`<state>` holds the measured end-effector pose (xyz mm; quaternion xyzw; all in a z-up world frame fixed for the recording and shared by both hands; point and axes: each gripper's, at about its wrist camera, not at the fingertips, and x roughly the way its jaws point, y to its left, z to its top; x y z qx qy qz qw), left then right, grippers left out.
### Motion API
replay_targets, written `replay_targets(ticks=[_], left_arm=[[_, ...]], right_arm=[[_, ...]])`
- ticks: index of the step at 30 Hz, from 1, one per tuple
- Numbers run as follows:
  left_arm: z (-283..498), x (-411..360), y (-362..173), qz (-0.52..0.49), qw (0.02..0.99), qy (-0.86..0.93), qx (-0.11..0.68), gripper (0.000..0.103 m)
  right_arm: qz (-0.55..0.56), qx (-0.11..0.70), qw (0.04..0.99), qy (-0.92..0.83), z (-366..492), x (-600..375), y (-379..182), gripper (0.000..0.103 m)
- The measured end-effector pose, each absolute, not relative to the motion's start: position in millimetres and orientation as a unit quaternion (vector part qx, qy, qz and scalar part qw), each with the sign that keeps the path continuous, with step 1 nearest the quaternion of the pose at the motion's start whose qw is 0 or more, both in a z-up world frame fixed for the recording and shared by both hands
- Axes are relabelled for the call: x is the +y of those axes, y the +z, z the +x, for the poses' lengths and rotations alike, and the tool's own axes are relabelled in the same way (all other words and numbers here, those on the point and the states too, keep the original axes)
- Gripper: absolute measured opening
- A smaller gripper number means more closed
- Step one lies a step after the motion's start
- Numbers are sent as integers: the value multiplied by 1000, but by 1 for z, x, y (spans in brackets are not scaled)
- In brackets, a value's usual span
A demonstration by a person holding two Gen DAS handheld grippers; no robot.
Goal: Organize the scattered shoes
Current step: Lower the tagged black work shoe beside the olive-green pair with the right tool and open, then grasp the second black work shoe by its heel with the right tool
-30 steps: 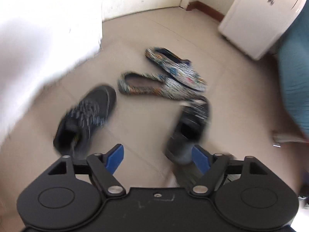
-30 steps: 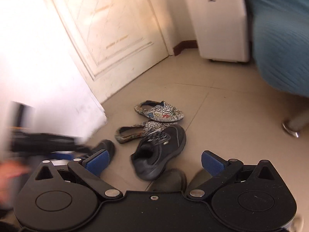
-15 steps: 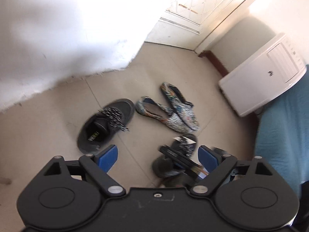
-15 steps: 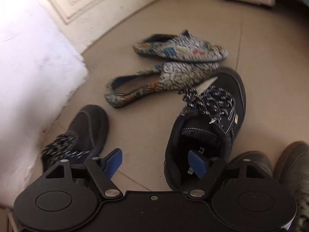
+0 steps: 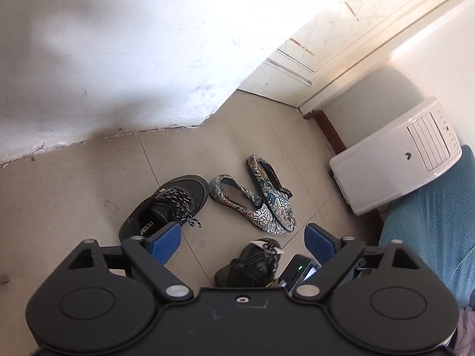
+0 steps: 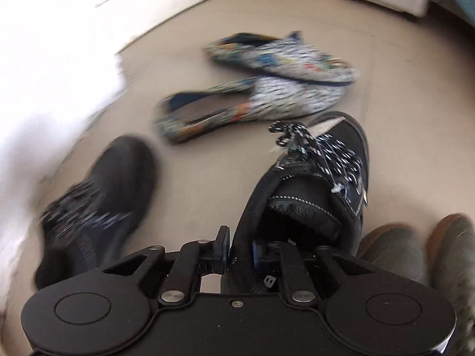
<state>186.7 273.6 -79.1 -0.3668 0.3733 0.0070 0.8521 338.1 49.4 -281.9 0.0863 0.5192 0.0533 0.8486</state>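
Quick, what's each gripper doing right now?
Left gripper: open, holding nothing.
Right gripper: jaws just closed, shut on the black sneaker collar.

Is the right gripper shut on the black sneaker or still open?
Shut on it. The right gripper has just closed; its blue pads pinch the black sneaker's heel collar.

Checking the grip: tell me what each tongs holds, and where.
Right tongs have just closed on the black sneaker, pinching its collar rim. Left tongs hold nothing.

Two black laced sneakers (image 6: 311, 184) (image 6: 98, 204) apart on tile — patterned slip-ons (image 6: 252, 101) touching.
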Motion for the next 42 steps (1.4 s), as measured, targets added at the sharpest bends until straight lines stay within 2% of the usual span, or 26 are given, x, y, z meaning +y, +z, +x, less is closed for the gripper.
replay_targets(ticks=[5,14,16,18,20,23,27,29,31,34,36,38,42], left_arm=[[184,284,-78,-373,852,7,367,89],[177,292,-73,-381,854,0,354,89],[176,292,-71,-378,856,-3,352,89],[174,293,-69,-371,861,-2,349,89],[174,295,-69,-366,863,0,348,89],[175,301,-70,-361,864,18,352,89],[170,311,-70,-373,862,41,340,90],[168,312,-67,-368,866,40,337,90],[167,312,-65,-362,868,37,337,90],[164,320,-65,-368,868,45,331,90],[163,323,-65,-369,868,48,330,90],[165,324,-65,-361,870,47,334,90],[173,318,-67,-338,873,43,350,90]], right_arm=[[91,536,835,87,303,82,-284,13],[151,549,821,46,253,78,-289,13],[157,549,819,57,255,77,-289,21],[170,538,822,75,252,74,-282,48],[147,520,837,83,247,79,-270,55],[118,496,856,86,236,85,-252,58],[141,465,868,105,245,105,-239,69],[143,463,867,116,260,123,-242,70],[146,463,865,125,276,141,-246,68],[159,495,848,103,303,156,-267,57],[168,520,834,81,314,160,-281,33],[176,545,818,58,323,162,-295,26],[190,561,804,51,331,164,-310,19]])
